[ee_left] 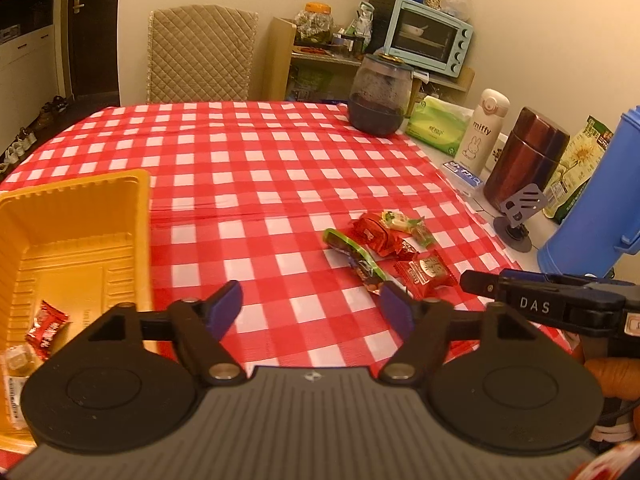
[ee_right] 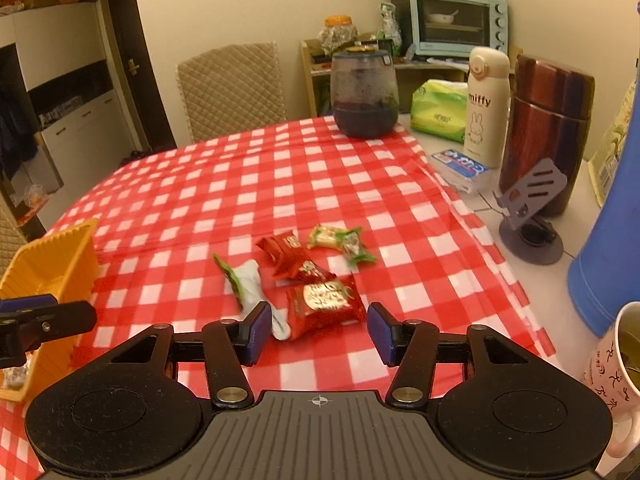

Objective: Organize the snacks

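Observation:
Several wrapped snacks lie in a cluster on the red checked tablecloth (ee_left: 256, 184): a big red packet (ee_right: 324, 306), smaller red packets (ee_right: 294, 258), a green-and-white candy (ee_right: 340, 240) and a green-edged packet (ee_right: 244, 284). The cluster also shows in the left wrist view (ee_left: 384, 246). My right gripper (ee_right: 314, 334) is open and empty, its jaws either side of the big red packet's near end, just short of it. My left gripper (ee_left: 314, 306) is open and empty over the cloth, right of the yellow tray (ee_left: 92, 200), which holds a red candy (ee_left: 47, 330) and a pale packet (ee_left: 16, 364).
A dark jar (ee_left: 380, 96), green tissue pack (ee_left: 438, 124), Miffy bottle (ee_left: 482, 132), brown flask (ee_left: 526, 156), phone stand (ee_left: 520, 216) and blue jug (ee_left: 596, 208) line the table's right side. A mug (ee_right: 616, 376) stands near right. A chair (ee_left: 200, 56) stands behind.

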A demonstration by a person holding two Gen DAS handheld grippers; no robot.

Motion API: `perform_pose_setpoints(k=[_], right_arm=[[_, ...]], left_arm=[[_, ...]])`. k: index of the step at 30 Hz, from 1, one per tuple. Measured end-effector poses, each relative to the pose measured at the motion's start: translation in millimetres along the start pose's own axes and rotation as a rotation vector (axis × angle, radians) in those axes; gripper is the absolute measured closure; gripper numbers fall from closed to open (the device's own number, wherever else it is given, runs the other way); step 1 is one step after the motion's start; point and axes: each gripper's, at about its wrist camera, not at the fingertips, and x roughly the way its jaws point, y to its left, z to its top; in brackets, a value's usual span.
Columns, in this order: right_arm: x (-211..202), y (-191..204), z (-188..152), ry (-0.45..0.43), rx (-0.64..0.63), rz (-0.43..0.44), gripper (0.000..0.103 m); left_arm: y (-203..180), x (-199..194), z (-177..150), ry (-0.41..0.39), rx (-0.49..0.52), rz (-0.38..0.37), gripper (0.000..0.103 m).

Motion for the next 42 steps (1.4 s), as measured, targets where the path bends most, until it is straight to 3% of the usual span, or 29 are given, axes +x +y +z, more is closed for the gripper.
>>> perform_pose_setpoints(k=[7,10,11,23,30,31,33,36,42], right_arm=[[21,-3,6,0.056,-0.143,-0.02,0.049],[33,-7,7,0.081,-0.234,-0.033,0.036],[38,-9,7,0.087,-0.258,-0.032,0.033],[89,-4,-8,0.105,-0.636,0.012,0.033],[107,0,-4,0.095,-0.645,0.105,0.034],[108,0,-3,0.102,-0.634,0.123,0.036],[107,2,2,0.118,-0.614,0.152,0.054],[107,4,5,0.149,-0.566,0.162,0.073],[93,-15,21,0.131,-0.379,0.145,0.074]], left_arm=[[-8,22,2,0.016,0.014,0.021,0.011],[-8,31,4,0.019,0.018,0.034,0.009],[-8,34,4,0.022,0.02,0.038,0.008],[-2,68,7,0.051,-0.008,0.027,0.008],[5,81,6,0.063,-0.032,0.019,0.008],[5,83,6,0.065,-0.035,0.018,0.008],[6,86,6,0.069,-0.042,0.022,0.008],[2,89,7,0.067,-0.04,0.02,0.01],[-16,93,10,0.079,-0.053,0.001,0.014]])
